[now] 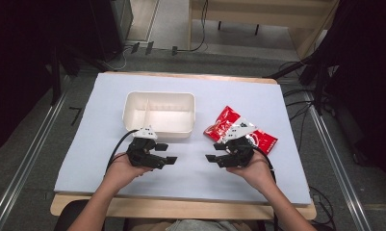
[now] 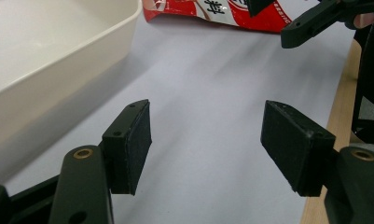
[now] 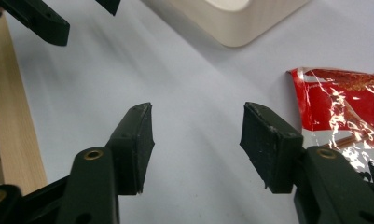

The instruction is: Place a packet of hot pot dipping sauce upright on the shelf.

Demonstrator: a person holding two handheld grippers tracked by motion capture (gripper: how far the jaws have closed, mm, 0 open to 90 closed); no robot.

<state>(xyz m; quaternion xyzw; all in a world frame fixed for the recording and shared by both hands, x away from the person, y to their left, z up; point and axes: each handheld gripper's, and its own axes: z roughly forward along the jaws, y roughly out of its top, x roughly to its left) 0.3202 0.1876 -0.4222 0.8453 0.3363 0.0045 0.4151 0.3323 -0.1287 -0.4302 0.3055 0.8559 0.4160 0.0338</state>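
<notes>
A wide white sheet covers the table, and on it sits the cream two-compartment tray, open side up, just beyond the left gripper. To the tray's right lie the red and white snack packets, flat on the sheet, their near edge right behind the right gripper. Both grippers rest low over bare sheet, pointing inward at each other with a clear stretch between them. Left gripper: jaws wide apart, nothing between the pads. Right gripper: jaws spread too, pads bare, with a packet's crinkled foil edge just beside its right-hand jaw in the right gripper view, apart from it.
</notes>
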